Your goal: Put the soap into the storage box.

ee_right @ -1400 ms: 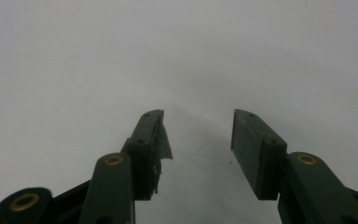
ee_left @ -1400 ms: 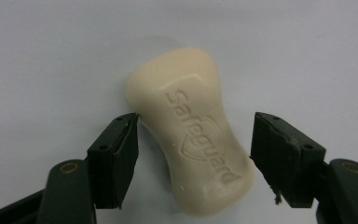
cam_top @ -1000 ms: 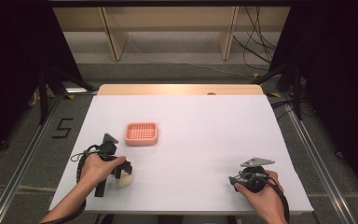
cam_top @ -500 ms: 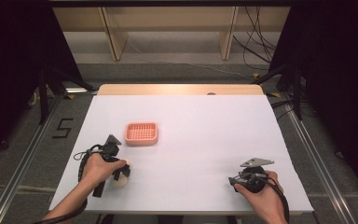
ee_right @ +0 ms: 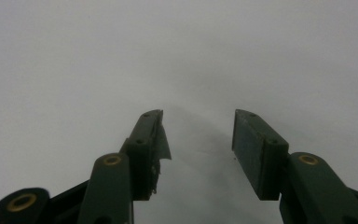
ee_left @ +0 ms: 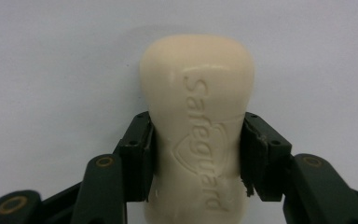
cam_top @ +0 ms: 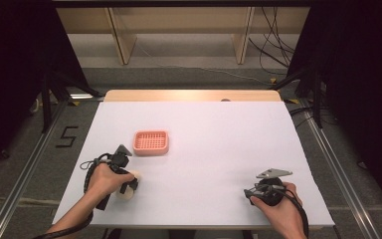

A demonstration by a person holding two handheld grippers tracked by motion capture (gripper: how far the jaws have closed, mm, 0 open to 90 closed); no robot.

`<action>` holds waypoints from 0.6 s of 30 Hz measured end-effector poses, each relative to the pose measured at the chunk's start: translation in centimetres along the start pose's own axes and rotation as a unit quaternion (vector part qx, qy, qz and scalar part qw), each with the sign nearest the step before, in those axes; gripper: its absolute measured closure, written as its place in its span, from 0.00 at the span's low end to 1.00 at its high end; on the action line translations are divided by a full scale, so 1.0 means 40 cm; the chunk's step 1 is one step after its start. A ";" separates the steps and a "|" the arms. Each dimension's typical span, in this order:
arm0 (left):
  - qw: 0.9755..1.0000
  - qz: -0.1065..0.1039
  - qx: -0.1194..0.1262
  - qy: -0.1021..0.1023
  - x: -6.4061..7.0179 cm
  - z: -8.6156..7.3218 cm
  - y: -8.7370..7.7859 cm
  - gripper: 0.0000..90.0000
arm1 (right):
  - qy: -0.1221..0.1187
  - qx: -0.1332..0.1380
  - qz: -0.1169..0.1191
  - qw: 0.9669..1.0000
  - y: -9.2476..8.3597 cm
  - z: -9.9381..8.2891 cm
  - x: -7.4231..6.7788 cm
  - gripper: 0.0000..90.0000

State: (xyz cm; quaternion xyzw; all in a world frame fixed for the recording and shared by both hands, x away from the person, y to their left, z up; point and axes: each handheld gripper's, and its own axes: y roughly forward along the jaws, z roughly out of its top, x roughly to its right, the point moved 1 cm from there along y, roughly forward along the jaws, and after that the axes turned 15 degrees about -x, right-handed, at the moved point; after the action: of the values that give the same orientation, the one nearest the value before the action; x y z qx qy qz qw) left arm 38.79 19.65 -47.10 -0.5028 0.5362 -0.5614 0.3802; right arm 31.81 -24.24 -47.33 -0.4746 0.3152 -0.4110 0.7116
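Left gripper clenched on the soap bar at the table's near-left, right gripper released and idle near-right; grasp step looks done, next likely lifting it to the pink tray just beyond.

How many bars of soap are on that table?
1. The soap lies near the table's front left edge, clamped between the jaws of the left hand-held gripper, just in front of the pink tray.

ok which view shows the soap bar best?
Left gripper view: the soap bar sits close up between the left gripper's jaws, Safeguard lettering legible. In the high view it's a small cream patch mostly under the hand.
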 end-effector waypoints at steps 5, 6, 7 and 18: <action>1.000 -0.006 0.008 -0.001 -0.006 -0.002 0.000 0.55 | 0.000 0.001 0.000 1.000 0.000 0.000 0.000 0.59; 1.000 -0.006 0.006 0.004 -0.010 -0.003 -0.002 0.55 | 0.000 0.000 0.000 1.000 0.000 0.000 0.000 0.59; 1.000 -0.012 0.008 -0.003 -0.010 -0.004 -0.002 0.55 | 0.000 0.000 0.000 1.000 0.000 0.000 0.000 0.59; 1.000 -0.017 0.016 0.003 -0.012 -0.003 -0.009 0.55 | -0.001 -0.002 0.001 1.000 0.000 0.000 0.001 0.59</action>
State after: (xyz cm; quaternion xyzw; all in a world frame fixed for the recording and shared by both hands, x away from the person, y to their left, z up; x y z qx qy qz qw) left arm 38.79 20.20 -46.81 -0.5040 0.5198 -0.5777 0.3768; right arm 31.83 -24.26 -47.34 -0.4762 0.3157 -0.4090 0.7116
